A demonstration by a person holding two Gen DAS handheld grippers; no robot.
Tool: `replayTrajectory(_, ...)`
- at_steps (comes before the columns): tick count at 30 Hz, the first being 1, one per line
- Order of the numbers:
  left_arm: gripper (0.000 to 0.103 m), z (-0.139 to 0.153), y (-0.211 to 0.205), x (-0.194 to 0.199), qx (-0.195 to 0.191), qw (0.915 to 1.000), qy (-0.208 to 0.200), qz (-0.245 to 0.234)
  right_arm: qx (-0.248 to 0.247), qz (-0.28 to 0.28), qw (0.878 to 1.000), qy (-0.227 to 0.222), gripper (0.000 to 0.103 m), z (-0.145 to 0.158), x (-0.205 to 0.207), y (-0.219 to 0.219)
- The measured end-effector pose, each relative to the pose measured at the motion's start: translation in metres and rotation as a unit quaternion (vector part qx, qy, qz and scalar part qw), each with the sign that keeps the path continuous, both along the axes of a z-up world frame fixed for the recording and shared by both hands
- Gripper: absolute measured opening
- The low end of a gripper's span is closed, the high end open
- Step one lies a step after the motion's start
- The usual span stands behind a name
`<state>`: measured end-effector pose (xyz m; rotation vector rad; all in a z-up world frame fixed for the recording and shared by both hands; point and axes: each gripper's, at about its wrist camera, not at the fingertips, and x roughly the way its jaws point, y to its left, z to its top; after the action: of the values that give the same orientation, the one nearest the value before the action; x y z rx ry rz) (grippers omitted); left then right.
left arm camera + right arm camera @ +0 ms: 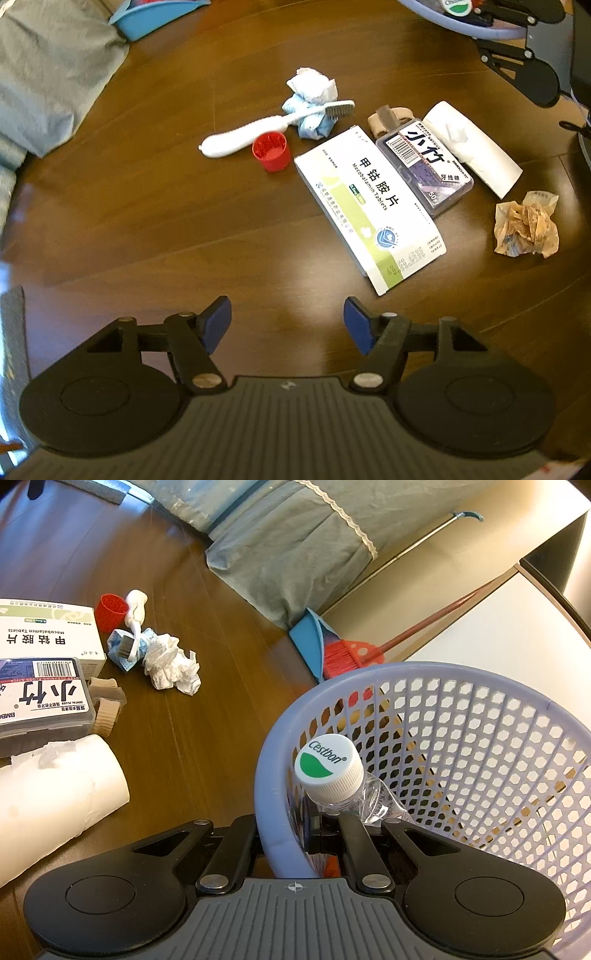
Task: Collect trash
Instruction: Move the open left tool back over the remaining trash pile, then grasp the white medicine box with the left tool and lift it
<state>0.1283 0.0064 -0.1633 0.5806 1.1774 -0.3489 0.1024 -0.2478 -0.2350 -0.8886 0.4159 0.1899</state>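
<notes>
Trash lies scattered on the brown wooden floor (147, 221): a crumpled white and blue tissue (312, 101), a white toothbrush (258, 129), a red cap (270, 150), a white and green medicine box (369, 210), a clear floss box (424, 162), a white paper roll (472, 147) and a crumpled brown wrapper (526, 229). My left gripper (287, 319) hangs open above bare floor, just short of the medicine box, with nothing between its blue pads. My right gripper (284, 834) is shut on the rim of a lilac mesh basket (266, 775). A crushed clear bottle with a white cap (328, 764) lies inside.
A grey-green cloth (288, 554) hangs along the far side of the floor. A blue dustpan (308, 638) and a red broom (343, 655) lean beside it. A tan ribbed item (384, 120) lies behind the floss box.
</notes>
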Motion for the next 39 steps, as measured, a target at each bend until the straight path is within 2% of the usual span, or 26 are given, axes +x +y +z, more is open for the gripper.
replayTrajectory(3,0.068,-0.003,0.0,0.0,-0.029,0.9993,0.006,0.022,0.0,0.0,1.0,0.0,0.003,0.0,0.0,0.001)
replayTrajectory(7,0.084,-0.008,-0.009,0.002,-0.073,0.9962,0.007,0.047,0.001,0.0,1.0,0.0,0.003,-0.001,0.0,0.001)
replayTrajectory(10,0.089,-0.015,-0.019,0.006,-0.098,0.9934,0.006,0.06,0.0,0.001,1.0,0.0,0.003,-0.001,0.0,0.001)
replayTrajectory(14,0.089,-0.027,-0.032,0.019,-0.12,0.9895,0.015,0.08,0.0,0.001,1.0,0.0,0.003,0.0,0.0,0.001)
replayTrajectory(19,0.09,-0.051,-0.05,0.024,-0.096,0.9932,0.025,0.061,0.001,0.0,1.0,0.0,0.003,0.0,0.001,0.001)
replayTrajectory(23,0.089,-0.062,-0.051,0.028,-0.086,0.9929,0.02,0.08,0.001,0.001,1.0,0.0,0.003,0.0,0.002,0.001)
replayTrajectory(26,0.083,-0.063,-0.047,0.029,-0.075,0.9941,0.015,0.076,0.002,0.001,1.0,0.0,0.003,0.0,0.002,0.001)
replayTrajectory(28,0.068,-0.061,-0.041,0.028,-0.07,0.9949,0.015,0.071,0.003,0.0,1.0,0.0,0.003,0.0,0.004,0.001)
replayTrajectory(31,0.068,-0.059,-0.027,0.024,-0.061,0.9957,0.006,0.07,0.004,-0.001,1.0,0.0,0.003,0.0,0.006,0.001)
replayTrajectory(35,0.068,-0.057,-0.006,0.016,-0.091,0.9928,-0.009,0.077,0.004,-0.001,1.0,0.0,0.003,0.0,0.007,0.001)
replayTrajectory(39,0.07,-0.059,-0.001,0.009,-0.1,0.9919,-0.028,0.073,0.004,0.0,1.0,0.0,0.003,0.0,0.007,0.001)
